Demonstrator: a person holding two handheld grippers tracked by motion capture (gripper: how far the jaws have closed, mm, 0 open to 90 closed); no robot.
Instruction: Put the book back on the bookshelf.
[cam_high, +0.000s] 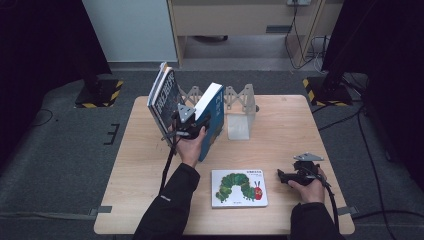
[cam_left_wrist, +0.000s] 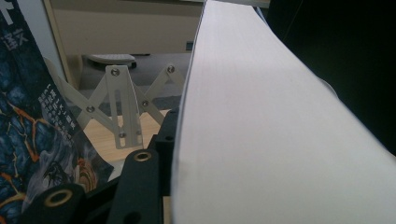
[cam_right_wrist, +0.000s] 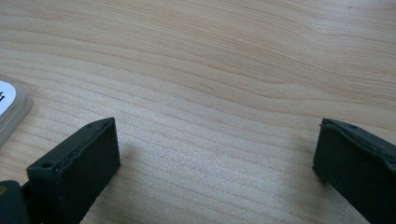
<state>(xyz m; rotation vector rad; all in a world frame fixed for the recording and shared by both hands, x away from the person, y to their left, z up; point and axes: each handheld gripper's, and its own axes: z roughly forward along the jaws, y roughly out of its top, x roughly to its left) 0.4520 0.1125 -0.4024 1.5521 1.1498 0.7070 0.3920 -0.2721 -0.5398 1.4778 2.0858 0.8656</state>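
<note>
Table (cam_high: 280, 125) of light wood carries a white folding rack (cam_high: 239, 107) at its far side, where the left gripper (cam_high: 192, 127) clamps a tilted blue book (cam_high: 214, 117), while the right gripper (cam_high: 290, 176) rests with jaws apart beside a caterpillar picture book (cam_high: 239, 188).

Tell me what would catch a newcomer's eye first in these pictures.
First, the blue book held tilted at the table's far middle, the left gripper shut on it, its white page edges looming in the left gripper view. Left of it a dark illustrated book leans against the folding rack. Near the front edge lies a caterpillar picture book, with the right gripper open beside it on bare wood.
</note>
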